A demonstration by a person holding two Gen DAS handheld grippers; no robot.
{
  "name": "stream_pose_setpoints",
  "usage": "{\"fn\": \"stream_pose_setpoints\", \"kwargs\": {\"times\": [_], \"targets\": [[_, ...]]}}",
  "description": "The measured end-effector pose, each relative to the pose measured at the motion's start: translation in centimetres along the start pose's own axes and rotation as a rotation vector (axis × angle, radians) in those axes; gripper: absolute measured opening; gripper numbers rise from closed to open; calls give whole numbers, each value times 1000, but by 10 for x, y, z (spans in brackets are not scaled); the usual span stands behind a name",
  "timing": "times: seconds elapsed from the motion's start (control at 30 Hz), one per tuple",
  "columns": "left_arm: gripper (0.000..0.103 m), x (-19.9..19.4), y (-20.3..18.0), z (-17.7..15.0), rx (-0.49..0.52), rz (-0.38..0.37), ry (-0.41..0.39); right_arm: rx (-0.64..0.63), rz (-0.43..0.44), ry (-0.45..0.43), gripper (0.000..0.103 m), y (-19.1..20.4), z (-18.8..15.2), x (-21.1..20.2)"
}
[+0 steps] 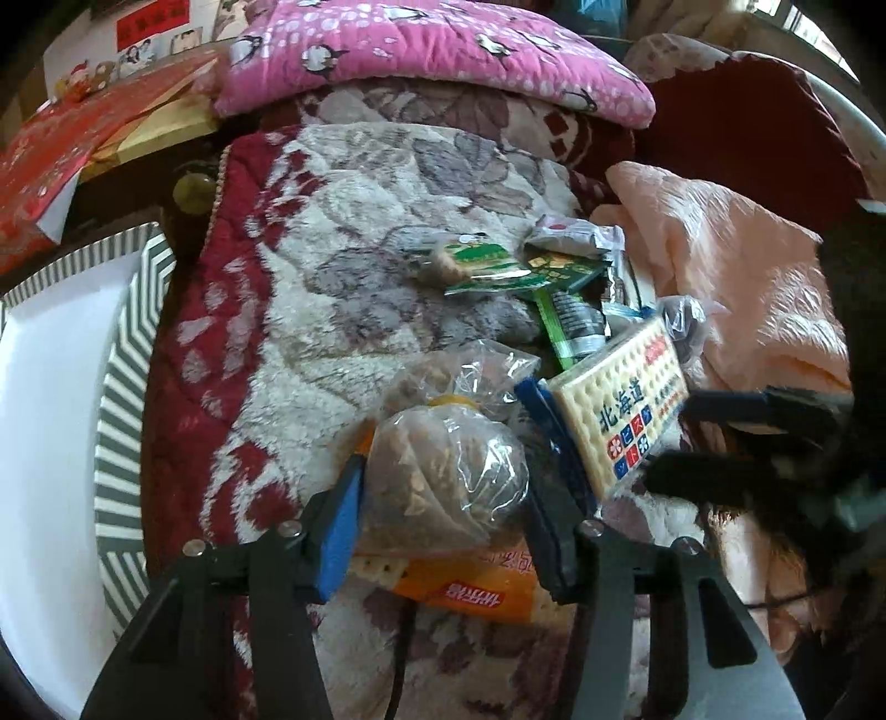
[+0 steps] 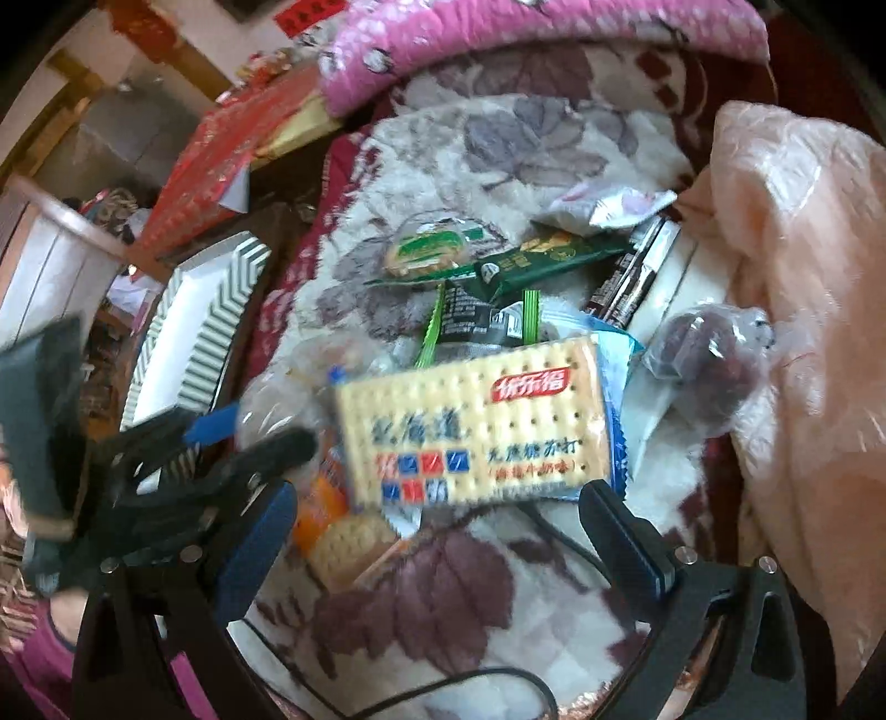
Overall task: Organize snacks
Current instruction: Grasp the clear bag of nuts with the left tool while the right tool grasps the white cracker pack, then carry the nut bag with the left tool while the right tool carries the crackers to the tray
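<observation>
One clear bag of brown snacks [image 1: 443,476] sat between the jaws of the left gripper [image 1: 443,498], whose blue pads looked pressed against its sides, so I judged it clamped. The right gripper [image 2: 437,531] stood with its jaws wide apart on either side of the cracker pack [image 2: 476,421], touching nothing as far as could be seen, though that view was blurred.

Almost none of the sorting looked done. The striped tray [image 1: 124,354], beyond the left edge of the blanket, showed bare white where it was visible. Still heaped near the middle of the floral blanket [image 1: 343,232] were an orange biscuit pack [image 1: 470,592] under the bag, several green wrappers [image 1: 487,266], a dark bar [image 2: 626,293] and a bag of dark round sweets [image 2: 703,354] by the peach cloth [image 1: 736,277]. Each would probably need lifting over to the tray.

Everything lay on a bed, soft and uneven. A pink penguin quilt [image 1: 421,50] ran along its far edge, and red boxes [image 1: 72,144] stood off its far left corner.
</observation>
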State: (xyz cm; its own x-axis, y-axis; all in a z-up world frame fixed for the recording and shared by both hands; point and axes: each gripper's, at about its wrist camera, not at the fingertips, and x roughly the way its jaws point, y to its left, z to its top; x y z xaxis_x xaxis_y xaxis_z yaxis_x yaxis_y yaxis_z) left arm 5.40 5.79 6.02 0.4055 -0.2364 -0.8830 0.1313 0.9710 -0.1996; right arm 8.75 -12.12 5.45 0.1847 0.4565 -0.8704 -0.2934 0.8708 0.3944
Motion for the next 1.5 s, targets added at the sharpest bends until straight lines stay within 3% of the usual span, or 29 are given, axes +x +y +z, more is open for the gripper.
{"fn": "stream_pose_setpoints", "kwargs": {"times": [0.23, 0.37, 0.53, 0.77, 0.97, 1.03, 1.1, 1.17, 1.33, 1.5], "targets": [[52, -2, 4, -5, -21, -5, -4, 0, -73, -19, 102, 4, 35, 5], [52, -4, 7, -5, -30, 2, -12, -2, -59, -39, 102, 9, 14, -13], [52, -2, 6, -5, -25, 8, -13, 79, 22, 49, 102, -4, -7, 1], [52, -3, 8, -7, -43, 12, -12, 23, -72, 20, 102, 5, 39, 23], [52, -1, 7, -6, -40, 15, -15, -100, -220, -5, 102, 20, 27, 34], [53, 0, 9, -5, -55, 8, -15, -105, -227, -24, 98, 17, 15, 31], [52, 2, 11, -4, -70, 0, -16, -115, -220, -24, 86, 13, 8, 32], [50, 3, 9, -3, -74, 5, -21, -141, -220, -31, 83, 13, 4, 32], [44, -4, 6, -7, -78, 23, -30, -143, -124, -60, 61, 7, 4, 18], [43, -19, 10, -10, -102, 33, -56, -212, -87, -61, 59, 21, -2, 14]]}}
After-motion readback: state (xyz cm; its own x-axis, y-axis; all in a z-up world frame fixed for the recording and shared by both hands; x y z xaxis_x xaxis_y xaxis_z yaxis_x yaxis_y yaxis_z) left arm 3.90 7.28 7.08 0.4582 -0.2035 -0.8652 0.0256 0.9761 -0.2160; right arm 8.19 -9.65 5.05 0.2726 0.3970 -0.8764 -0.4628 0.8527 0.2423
